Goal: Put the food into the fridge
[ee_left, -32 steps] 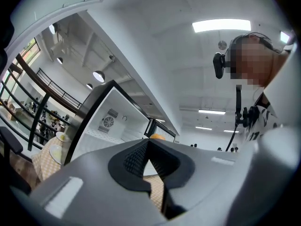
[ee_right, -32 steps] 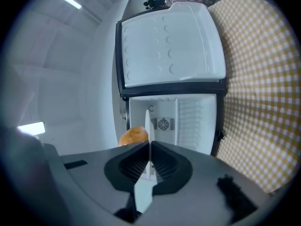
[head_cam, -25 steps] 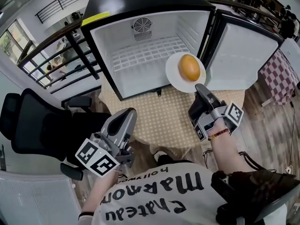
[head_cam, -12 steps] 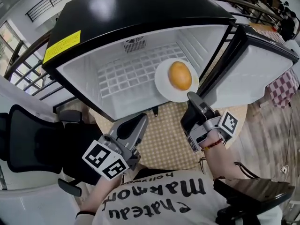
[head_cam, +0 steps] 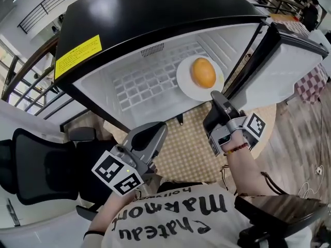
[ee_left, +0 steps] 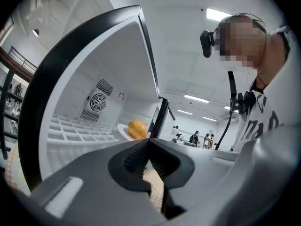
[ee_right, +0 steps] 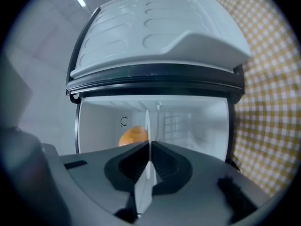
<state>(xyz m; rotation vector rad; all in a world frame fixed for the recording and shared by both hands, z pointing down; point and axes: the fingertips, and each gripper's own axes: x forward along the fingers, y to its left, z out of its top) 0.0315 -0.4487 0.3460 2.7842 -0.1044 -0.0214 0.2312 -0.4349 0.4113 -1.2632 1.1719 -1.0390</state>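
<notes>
– Food (head_cam: 203, 72) is left for last, being smallest. What is risked with the largest thing?

– With the fridge (head_cam: 150, 61), a knock. It is stood open straight ahead of the right gripper (head_cam: 216, 94), and its frame could be struck if the load is carried in too far to that gripper's right. The door (head_cam: 282, 61) is hinged close by on that side, so little room is left there.

– And the plate?

– The plate (head_cam: 187, 87) is clamped by its near rim alone between the right gripper's jaws. In the right gripper view it (ee_right: 147, 126) is seen edge-on between the pads. It is held out beyond the tips at the fridge's mouth and, it is judged, not yet set on the shelf (head_cam: 139, 87). With so thin a bite, the far edge could be levered down, or the rim slipped loose if anything is bumped.

– Then the food?

– It is carried loose near the plate's middle, just ahead of the jaw tips. It is rounded and nothing restrains it. By a tilt or jolt it could be rolled off onto the shelf, or onto the table (head_cam: 186, 143) beneath the gripper.

– Could help be had from the left gripper (head_cam: 158, 130)?

– Not as placed. It is kept low, left of the right gripper. Its jaws are drawn together with nothing between them, so no support is given.
</notes>
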